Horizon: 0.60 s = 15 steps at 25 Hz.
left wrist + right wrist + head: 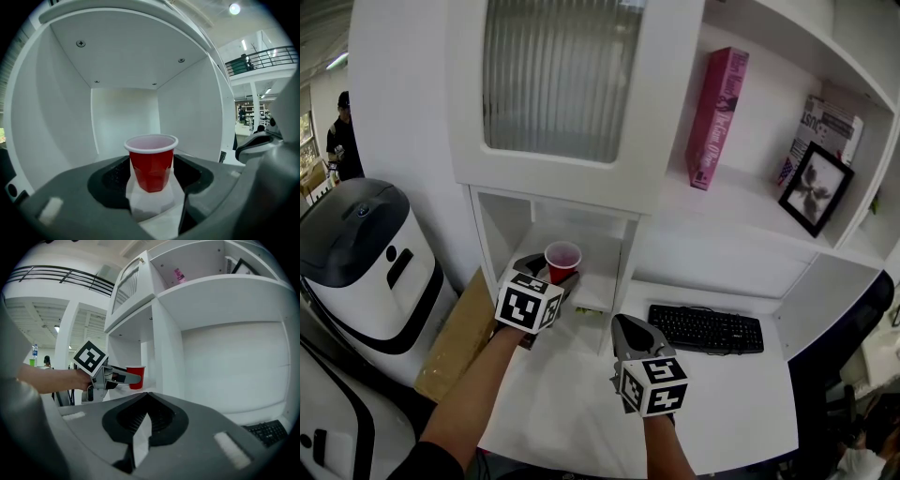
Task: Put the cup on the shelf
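A red plastic cup [562, 260] with a white rim is upright at the mouth of the low white shelf compartment [592, 292]. My left gripper [555, 279] is shut on the cup's lower part; in the left gripper view the white pads [135, 196] clamp the cup [151, 162] with the compartment's back wall [123, 119] behind it. Whether the cup's base touches the shelf floor is hidden. My right gripper [632, 330] hovers over the white desk [572, 398], shut on nothing. The right gripper view shows the cup [136, 377] at the left gripper's tip.
A black keyboard [706, 329] lies on the desk to the right. Higher shelves hold a pink book [717, 117] and a black picture frame [815, 187]. A white and black machine [366, 262] and a cardboard sheet [459, 333] stand left of the desk.
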Each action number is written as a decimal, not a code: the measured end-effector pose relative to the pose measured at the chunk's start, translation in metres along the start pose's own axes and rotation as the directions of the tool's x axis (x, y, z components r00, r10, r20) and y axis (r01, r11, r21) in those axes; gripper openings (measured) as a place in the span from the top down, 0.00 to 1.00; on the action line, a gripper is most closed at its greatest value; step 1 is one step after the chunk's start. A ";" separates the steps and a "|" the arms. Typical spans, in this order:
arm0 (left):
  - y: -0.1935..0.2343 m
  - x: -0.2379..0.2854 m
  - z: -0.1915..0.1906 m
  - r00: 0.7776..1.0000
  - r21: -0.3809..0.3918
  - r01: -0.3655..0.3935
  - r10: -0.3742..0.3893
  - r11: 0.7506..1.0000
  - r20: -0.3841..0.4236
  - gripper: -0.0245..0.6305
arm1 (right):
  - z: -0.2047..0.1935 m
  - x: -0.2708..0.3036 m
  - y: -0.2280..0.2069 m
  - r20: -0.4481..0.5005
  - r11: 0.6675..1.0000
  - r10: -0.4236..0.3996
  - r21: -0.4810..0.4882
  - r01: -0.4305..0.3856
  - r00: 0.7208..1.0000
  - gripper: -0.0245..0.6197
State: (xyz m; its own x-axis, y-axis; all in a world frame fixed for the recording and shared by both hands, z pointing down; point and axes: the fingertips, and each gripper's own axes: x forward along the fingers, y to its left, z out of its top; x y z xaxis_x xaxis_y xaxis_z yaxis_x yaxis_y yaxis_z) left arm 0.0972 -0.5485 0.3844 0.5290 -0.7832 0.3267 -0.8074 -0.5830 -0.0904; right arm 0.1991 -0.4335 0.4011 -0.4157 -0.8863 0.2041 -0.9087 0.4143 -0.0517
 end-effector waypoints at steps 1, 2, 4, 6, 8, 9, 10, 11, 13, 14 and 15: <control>0.000 0.000 0.000 1.000 -0.003 0.000 0.000 1.000 0.001 0.52 | 0.001 0.000 0.000 0.002 1.000 -0.001 0.000 0.001 1.000 0.92; 0.001 -0.001 -0.001 1.000 -0.009 0.000 0.000 1.000 0.002 0.52 | 0.001 -0.001 -0.001 0.003 1.000 -0.001 0.000 0.001 1.000 0.92; 0.001 -0.003 -0.002 1.000 -0.020 0.000 0.000 1.000 0.004 0.52 | 0.002 -0.001 -0.001 0.005 1.000 -0.002 0.004 0.002 1.000 0.92; 0.003 -0.005 -0.004 1.000 -0.025 -0.002 0.002 1.000 0.005 0.52 | 0.001 -0.001 -0.001 0.006 1.000 -0.001 0.011 0.001 1.000 0.92; 0.004 -0.009 -0.004 1.000 -0.030 -0.003 0.004 1.000 0.009 0.52 | 0.002 0.000 0.000 0.008 1.000 0.002 0.018 -0.002 1.000 0.92; 0.005 -0.012 -0.004 1.000 -0.032 -0.004 0.004 0.999 0.011 0.52 | 0.002 0.001 0.001 0.010 1.000 0.003 0.021 -0.003 1.000 0.92; 0.006 -0.014 -0.004 1.000 -0.033 -0.004 0.004 0.999 0.012 0.52 | 0.003 0.002 0.002 0.012 1.000 0.004 0.023 -0.004 1.000 0.92; 0.006 -0.018 -0.005 1.000 -0.036 -0.004 0.005 0.999 0.014 0.52 | 0.004 0.002 0.003 0.014 1.000 0.005 0.025 -0.005 1.000 0.92; 0.008 -0.025 -0.008 1.000 -0.048 -0.003 0.004 0.999 0.020 0.52 | 0.006 0.003 0.007 0.016 1.000 0.006 0.028 -0.007 1.000 0.92; 0.009 -0.029 -0.010 1.000 -0.056 -0.002 0.004 0.998 0.024 0.52 | 0.006 0.004 0.009 0.017 1.000 0.007 0.028 -0.007 1.000 0.92; 0.010 -0.033 -0.011 1.000 -0.064 0.001 0.001 0.998 0.030 0.52 | 0.007 0.005 0.011 0.017 1.000 0.007 0.027 -0.007 1.000 0.92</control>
State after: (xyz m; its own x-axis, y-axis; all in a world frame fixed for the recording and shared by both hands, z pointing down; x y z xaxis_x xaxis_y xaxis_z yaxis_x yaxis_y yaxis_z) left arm 0.0682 -0.5259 0.3831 0.5356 -0.7901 0.2981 -0.8221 -0.5686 -0.0298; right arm 0.1866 -0.4346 0.3951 -0.4227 -0.8867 0.1872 -0.9062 0.4153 -0.0793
